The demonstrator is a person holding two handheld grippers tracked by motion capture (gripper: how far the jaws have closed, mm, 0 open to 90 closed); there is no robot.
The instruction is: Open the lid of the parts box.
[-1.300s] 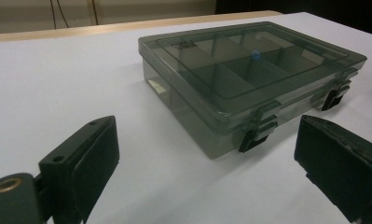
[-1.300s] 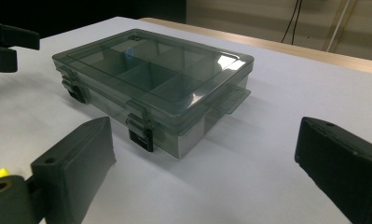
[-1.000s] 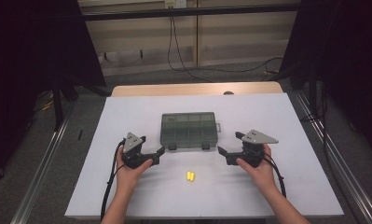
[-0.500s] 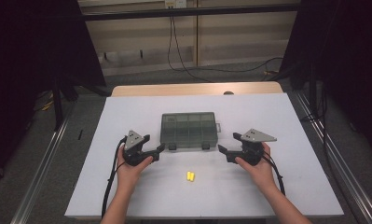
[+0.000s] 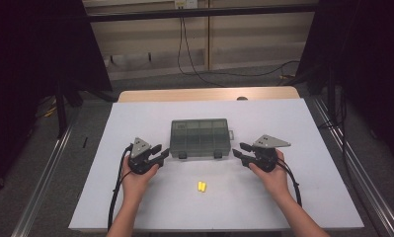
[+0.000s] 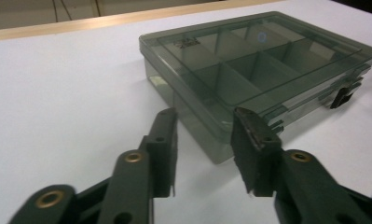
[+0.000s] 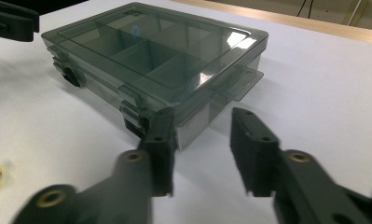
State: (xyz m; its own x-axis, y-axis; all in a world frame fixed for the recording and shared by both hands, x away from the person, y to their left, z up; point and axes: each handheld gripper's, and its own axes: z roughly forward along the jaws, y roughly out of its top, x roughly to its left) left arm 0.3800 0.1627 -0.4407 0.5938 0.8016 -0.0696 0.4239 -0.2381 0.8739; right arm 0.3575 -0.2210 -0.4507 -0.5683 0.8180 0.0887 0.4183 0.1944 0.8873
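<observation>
dark room all around, with a big white table (image 5: 135, 207) lit in the middle and a wooden edge at the far side. sitting on it near the centre is a smoky see-through compartment box (image 5: 200, 138), lid down, with two latches (image 5: 182, 154) on the side facing the person. a couple of little yellow pieces (image 5: 201, 186) lie on the table in front of it, well apart from the box.

left gripper (image 5: 158, 154) is parked just off the box's near left corner, right gripper (image 5: 239, 149) off the near right corner. both have just been closing their jaws, but they're only partly drawn in, with a clear gap, and nothing is between them in either gripper view (the box corner sits just past the tips, not pinched). so both are empty and apart right now.

my take on handling: the box looks like thin hard plastic, and i can't spot anything in its compartments, so probably light and stiff, but glossy and slick. squeeze a lid corner too hard and it could skate across the smooth tabletop or flex. i'd grab it by the short side walls, one gripper each end, down low where the base is thicker. for opening, i'd pin one corner and work the latches with the other, since they look small and probably snap loose suddenly. the little side tab (image 7: 239, 86) in the right gripper view might be another handy spot.
</observation>
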